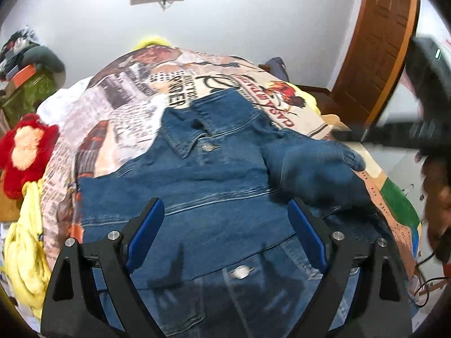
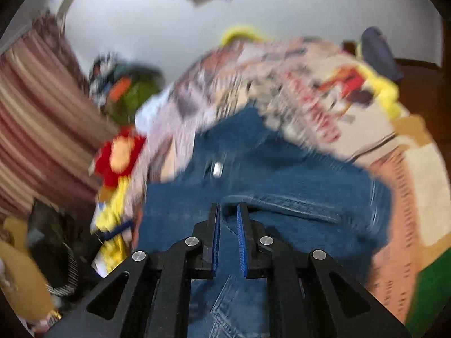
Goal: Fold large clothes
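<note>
Jacket: A blue denim jacket (image 1: 214,191) lay front up on a bed, on top of a bedspread (image 1: 124,107) printed like old newspapers. Its collar pointed to the far end of the bed.
Sleeve: One sleeve (image 1: 315,166) was lifted up off the bed on the right side and looked blurry.
Buttons: A shiny button (image 1: 208,147) sat just under the collar, and another button (image 1: 241,271) sat lower down.
Left gripper: The left gripper (image 1: 225,217) hung over the middle of the jacket. Its blue pads (image 1: 145,233) were far apart and nothing was between them.
Right gripper: The right gripper (image 2: 228,211) had its jaws squeezed together on a fold of the jacket's denim. The right wrist view was very blurry.
Toy: A red fluffy toy (image 1: 26,152) sat at the left side of the bed.
Yellow cloth: A yellow cloth (image 1: 25,250) hung just below the toy.
Wall: The wall (image 1: 239,19) behind the bed was white.
Door: A brown wooden door (image 1: 377,48) stood at the right.
</note>
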Demonstrator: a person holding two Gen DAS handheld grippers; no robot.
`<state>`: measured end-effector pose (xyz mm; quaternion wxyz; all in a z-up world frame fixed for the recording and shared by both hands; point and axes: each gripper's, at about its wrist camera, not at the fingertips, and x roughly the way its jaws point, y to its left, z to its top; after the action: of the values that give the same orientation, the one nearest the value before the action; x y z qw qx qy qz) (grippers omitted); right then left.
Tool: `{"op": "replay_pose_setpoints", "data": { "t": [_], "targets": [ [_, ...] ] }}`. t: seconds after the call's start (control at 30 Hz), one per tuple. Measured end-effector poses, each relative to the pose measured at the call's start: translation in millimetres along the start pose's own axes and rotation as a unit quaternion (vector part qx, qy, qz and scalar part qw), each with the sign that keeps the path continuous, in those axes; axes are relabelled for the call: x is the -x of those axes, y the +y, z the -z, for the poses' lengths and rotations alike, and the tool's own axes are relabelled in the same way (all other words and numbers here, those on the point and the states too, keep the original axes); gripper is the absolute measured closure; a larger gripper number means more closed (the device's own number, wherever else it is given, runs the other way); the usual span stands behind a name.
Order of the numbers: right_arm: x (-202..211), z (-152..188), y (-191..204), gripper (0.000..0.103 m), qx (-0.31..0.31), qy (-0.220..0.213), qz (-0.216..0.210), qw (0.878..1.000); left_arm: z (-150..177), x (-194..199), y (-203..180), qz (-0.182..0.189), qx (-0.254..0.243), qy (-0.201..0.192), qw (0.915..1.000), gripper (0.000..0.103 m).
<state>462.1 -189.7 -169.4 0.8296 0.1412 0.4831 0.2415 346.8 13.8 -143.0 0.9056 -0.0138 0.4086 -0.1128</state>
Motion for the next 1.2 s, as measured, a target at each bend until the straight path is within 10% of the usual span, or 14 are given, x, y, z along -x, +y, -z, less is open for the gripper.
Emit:
{"op": "replay_pose_setpoints", "data": {
  "t": [0.3, 0.77, 1.07, 1.2],
  "targets": [
    [-66, 58, -10, 0.093, 0.018, 0.115, 0.036, 0.993, 17, 2, 28, -0.019, 0.025, 0.015, 0.9994, 0.014],
    [74, 28, -59, 0.093, 0.043, -0.049, 0.115, 0.991, -31, -31, -57, -0.015, -0.082, 0.013, 0.9964, 0.013],
    [70, 50, -127, 0.093, -0.009, -0.01, 0.135, 0.991, -30, -123, -116, -0.052, -0.185, 0.079, 0.9782, 0.017],
    [47, 62, -144, 0.093, -0.03, 0.019, 0.12, 0.992, -31, -147, -121, -0.047, -0.183, 0.092, 0.9777, 0.044]
  ]
}}
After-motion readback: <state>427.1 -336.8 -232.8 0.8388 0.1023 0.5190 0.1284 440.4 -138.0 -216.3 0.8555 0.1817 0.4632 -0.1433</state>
